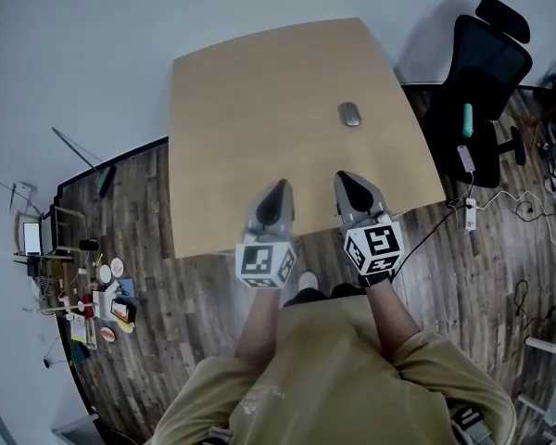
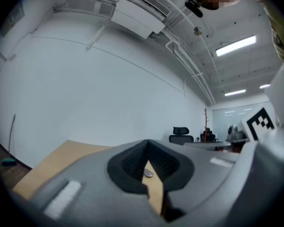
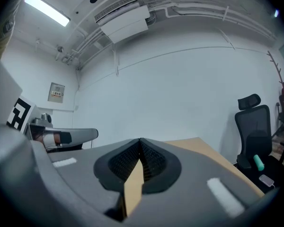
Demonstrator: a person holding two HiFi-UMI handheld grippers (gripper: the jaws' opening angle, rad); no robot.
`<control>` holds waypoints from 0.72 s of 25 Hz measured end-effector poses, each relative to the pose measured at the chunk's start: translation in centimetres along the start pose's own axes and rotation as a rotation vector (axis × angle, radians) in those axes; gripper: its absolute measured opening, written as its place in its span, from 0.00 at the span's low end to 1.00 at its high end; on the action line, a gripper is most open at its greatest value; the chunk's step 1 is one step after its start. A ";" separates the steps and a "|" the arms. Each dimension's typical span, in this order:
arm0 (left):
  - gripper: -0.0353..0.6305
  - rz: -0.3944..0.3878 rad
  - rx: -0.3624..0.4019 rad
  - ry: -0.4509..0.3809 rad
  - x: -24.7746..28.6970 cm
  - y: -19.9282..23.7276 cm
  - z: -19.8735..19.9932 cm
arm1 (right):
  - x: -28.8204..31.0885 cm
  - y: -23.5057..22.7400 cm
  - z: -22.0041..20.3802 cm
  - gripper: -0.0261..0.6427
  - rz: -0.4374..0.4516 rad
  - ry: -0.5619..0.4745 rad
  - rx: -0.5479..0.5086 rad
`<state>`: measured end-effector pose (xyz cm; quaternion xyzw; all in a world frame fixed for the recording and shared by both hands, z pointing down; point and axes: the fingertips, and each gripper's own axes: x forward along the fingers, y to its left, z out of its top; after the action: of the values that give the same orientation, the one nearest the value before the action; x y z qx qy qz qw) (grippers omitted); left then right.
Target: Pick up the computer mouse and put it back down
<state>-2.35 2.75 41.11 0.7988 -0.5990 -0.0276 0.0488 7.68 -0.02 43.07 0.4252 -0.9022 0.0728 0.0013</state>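
A small grey computer mouse (image 1: 350, 114) lies on the light wooden table (image 1: 259, 91), towards its far right. Both grippers hang over the near edge, pointing level across the top. My left gripper (image 1: 280, 186) is shut with nothing in it; in the left gripper view its tips (image 2: 147, 142) meet, and the mouse (image 2: 148, 173) shows small through the gap below them. My right gripper (image 1: 344, 177) is shut and empty too, well short of the mouse and slightly left of it. The right gripper view shows the closed tips (image 3: 140, 140) over bare tabletop (image 3: 199, 148), with no mouse in sight.
A black office chair (image 1: 486, 72) stands right of the table with a teal object (image 1: 467, 119) on its seat. A power strip and cables (image 1: 470, 213) lie on the wooden floor at the right. Small clutter (image 1: 102, 295) sits on the floor at the left.
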 end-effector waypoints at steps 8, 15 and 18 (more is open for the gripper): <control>0.06 -0.013 -0.015 0.045 7.3 3.1 -2.0 | 4.6 -5.2 -2.3 0.05 -0.043 0.097 0.016; 0.06 -0.015 -0.026 0.122 16.8 4.2 -5.5 | 12.5 -14.2 -5.6 0.05 -0.073 0.223 0.040; 0.06 -0.011 -0.045 0.146 20.6 5.0 -6.7 | 15.7 -17.5 -7.8 0.07 -0.074 0.309 0.069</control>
<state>-0.65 -18.13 48.60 0.8006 -0.5888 0.0172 0.1101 10.66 -22.00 54.08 0.4417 -0.8718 0.1683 0.1282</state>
